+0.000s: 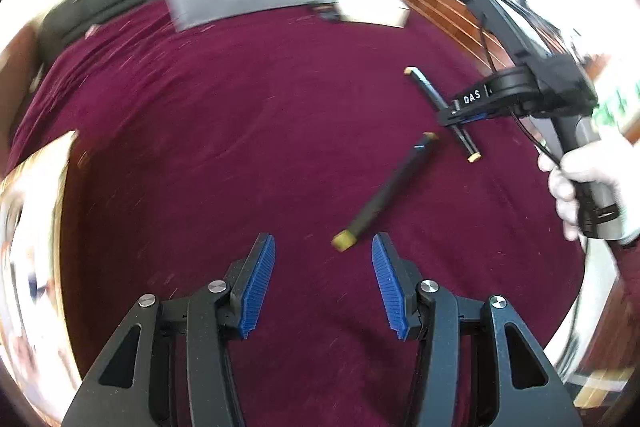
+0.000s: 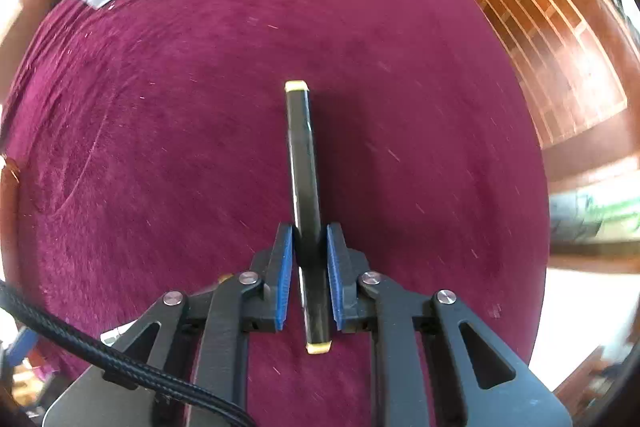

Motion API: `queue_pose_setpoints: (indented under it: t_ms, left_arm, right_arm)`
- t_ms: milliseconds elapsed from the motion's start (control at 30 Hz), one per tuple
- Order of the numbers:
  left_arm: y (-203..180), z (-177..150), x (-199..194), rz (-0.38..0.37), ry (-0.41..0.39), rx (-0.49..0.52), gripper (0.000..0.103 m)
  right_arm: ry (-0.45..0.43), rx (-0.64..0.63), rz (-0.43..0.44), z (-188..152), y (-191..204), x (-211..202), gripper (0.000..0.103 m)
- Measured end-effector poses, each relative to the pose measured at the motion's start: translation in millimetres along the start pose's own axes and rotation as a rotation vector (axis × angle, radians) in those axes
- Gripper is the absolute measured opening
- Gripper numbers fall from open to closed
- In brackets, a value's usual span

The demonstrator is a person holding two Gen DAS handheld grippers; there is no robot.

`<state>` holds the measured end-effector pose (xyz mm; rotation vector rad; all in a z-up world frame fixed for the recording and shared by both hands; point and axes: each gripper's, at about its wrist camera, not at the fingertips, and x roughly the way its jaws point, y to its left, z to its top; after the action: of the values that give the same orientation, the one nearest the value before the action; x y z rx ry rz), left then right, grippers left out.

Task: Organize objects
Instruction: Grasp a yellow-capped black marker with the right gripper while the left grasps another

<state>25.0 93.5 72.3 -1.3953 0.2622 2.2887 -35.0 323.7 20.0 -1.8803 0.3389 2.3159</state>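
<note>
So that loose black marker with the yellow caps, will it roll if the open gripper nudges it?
Probably only a little. The loose marker looks flat-sided, like the one in the right gripper, and the fuzzy maroon cloth should damp sliding. It looks stiff and light, so it would likely pivot if pushed near one end.

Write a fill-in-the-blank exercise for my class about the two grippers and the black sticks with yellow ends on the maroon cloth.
1. The right gripper is shut on one long black stick with yellow ends, gripping it nearer its ____ end in the right wrist view.
2. The left gripper has ____ between its blue pads.
3. The other black stick with yellow ends lies ____ on the maroon cloth.

Missing words: lower; nothing; flat
</note>
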Motion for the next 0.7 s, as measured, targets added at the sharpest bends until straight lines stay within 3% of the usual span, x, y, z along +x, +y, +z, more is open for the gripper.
queue_pose_setpoints:
  t_ms: [167,267,400,533,600,633,700]
  left_arm:
    - [-46.6,16.6,28.7,0.042,-0.034,0.248,0.044]
    - [-61.4,27.1,52.1,0.043,-0.015,0.307,0.044]
    - [-71.6,32.7,78.4,0.055,0.034,0.314,0.045]
    - [-73.0,38.4,82.4,0.039,0.037,0.236,0.042]
    - [-71.1,41.1,82.4,0.006,0.059,0.193,0.016]
    - [-72.2,42.0,82.0,0.015,0.068,0.198,0.011]
    - [-70.3,42.6,81.7,0.009,0.085,0.180,0.011]
  right_arm:
    - [0.031,0.071,0.077,-20.6,-26.4,-4.4,0.014]
    - [0.036,0.088,0.106,-21.3,-33.5,-2.3,0.015]
    - [0.031,0.097,0.124,-30.6,-39.2,-1.7,0.015]
    - [0.027,0.093,0.126,-29.6,-42.5,-2.6,0.015]
    - [0.026,0.091,0.128,-28.0,-42.5,-2.5,0.017]
    - [0.027,0.092,0.132,-27.4,-42.8,-2.8,0.017]
    - [0.032,0.091,0.129,-24.2,-41.0,-1.8,0.020]
